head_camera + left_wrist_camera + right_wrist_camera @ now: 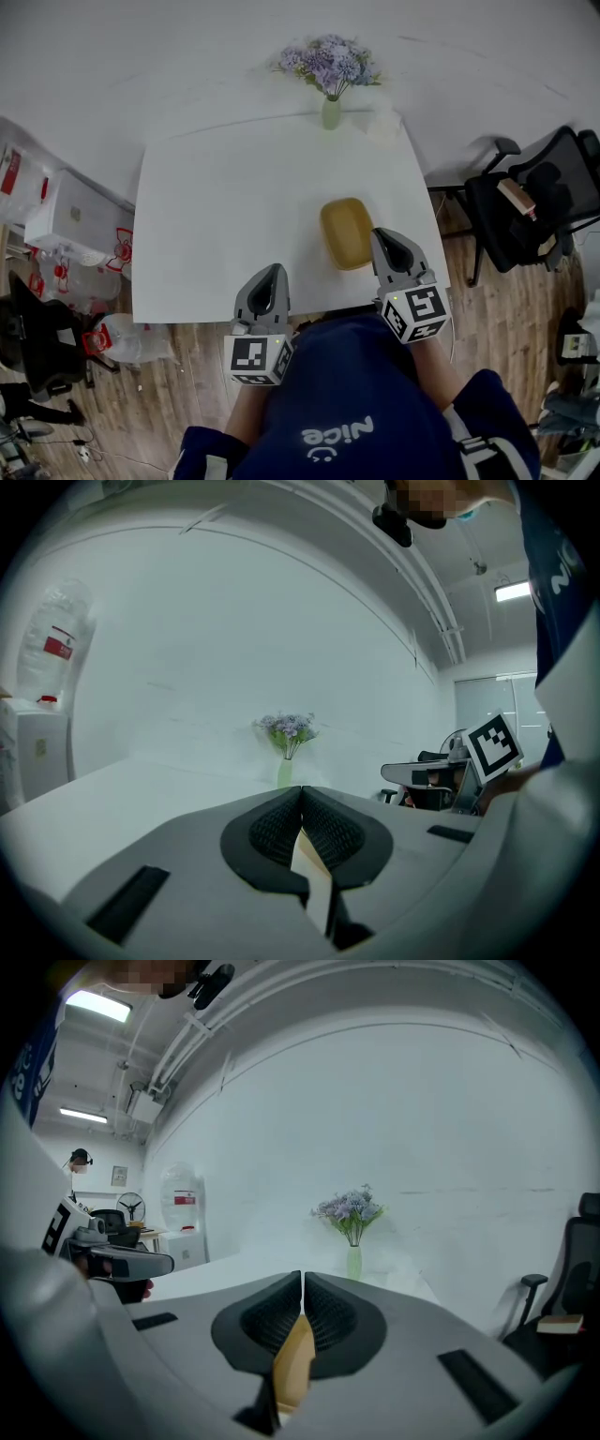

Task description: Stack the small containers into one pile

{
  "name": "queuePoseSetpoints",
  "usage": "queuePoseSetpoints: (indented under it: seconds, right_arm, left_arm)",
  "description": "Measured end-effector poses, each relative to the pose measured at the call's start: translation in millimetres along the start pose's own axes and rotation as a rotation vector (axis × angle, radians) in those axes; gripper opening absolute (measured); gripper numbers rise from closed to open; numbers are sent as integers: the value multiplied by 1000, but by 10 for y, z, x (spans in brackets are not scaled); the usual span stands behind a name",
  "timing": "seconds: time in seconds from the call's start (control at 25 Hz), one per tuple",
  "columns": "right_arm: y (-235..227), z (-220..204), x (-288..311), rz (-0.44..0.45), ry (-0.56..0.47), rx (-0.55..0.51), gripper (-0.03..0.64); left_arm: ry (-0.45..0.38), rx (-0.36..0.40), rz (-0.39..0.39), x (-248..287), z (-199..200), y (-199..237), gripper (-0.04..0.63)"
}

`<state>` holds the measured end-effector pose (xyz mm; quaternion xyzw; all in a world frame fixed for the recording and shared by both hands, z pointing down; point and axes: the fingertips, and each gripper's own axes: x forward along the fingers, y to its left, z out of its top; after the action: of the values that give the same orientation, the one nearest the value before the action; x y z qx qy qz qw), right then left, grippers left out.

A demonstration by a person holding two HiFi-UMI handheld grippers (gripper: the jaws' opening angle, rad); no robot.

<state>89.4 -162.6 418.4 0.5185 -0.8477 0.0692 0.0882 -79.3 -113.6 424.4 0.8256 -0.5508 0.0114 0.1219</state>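
If the right tongs [382, 234] swing left, I think they could bump the yellow container [347, 232] and push it across the white table [216, 216], because their tips are just beside it. A push toward the near side looks worse. The container sits close to the near right part of the table, and past that edge there is only the wood floor [187, 375]. Both tongs are pinched shut with nothing in them, so they would have to open before they could pick anything up. If they came down closed, they would only knock it. The container looks like one yellow shape from above, so I cannot tell how many small ones are inside it. It lies on the right half of the table, near the person, and well apart from the green vase [331, 112] of purple flowers at the far edge. The right tongs are at its near right side, and its yellow shows low down in the slit under their closed pads. The left tongs [275, 270] are at the near edge, well to the left of the container, over bare table.
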Motion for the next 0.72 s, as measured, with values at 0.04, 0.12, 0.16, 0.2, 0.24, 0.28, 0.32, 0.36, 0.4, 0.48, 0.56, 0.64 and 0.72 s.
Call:
queuePoseSetpoints:
  seconds: [0.04,0.12,0.16,0.2,0.24,0.28,0.32,0.36,0.4,0.48,0.56,0.64,0.72]
  right_arm:
    - [4,-9,10,4,4,-2,51]
    - [13,-19,34,14,9,-9,51]
    - [19,-21,49,19,11,-13,51]
    - [25,-22,62,23,12,-16,51]
    - [32,-23,70,28,14,-19,51]
    - [38,-25,76,32,15,-21,51]
    - [45,-26,79,36,17,-22,51]
    - [53,-30,79,40,20,-24,51]
    - [65,-37,76,44,23,-26,51]
    - [88,-65,63,50,29,-33,51]
    - [96,-96,54,57,34,-35,51]
    - [92,-112,49,61,35,-35,51]
    - [89,-114,35,66,35,-39,51]
  left_arm:
    - [1,-1,1,8,-2,-3,18]
    - [2,0,1,25,-2,-10,18]
    - [4,1,2,32,-4,-13,18]
    - [6,3,3,37,-11,-16,18]
    - [11,5,4,41,-20,-20,18]
    - [15,6,4,45,-29,-25,18]
    - [19,7,3,49,-36,-29,18]
    - [24,9,3,51,-42,-31,18]
    - [28,11,3,49,-50,-31,18]
    - [38,16,4,40,-74,-32,18]
    - [46,19,5,41,-100,-39,18]
    - [51,22,4,53,-121,-56,18]
    - [54,27,1,59,-137,-86,18]
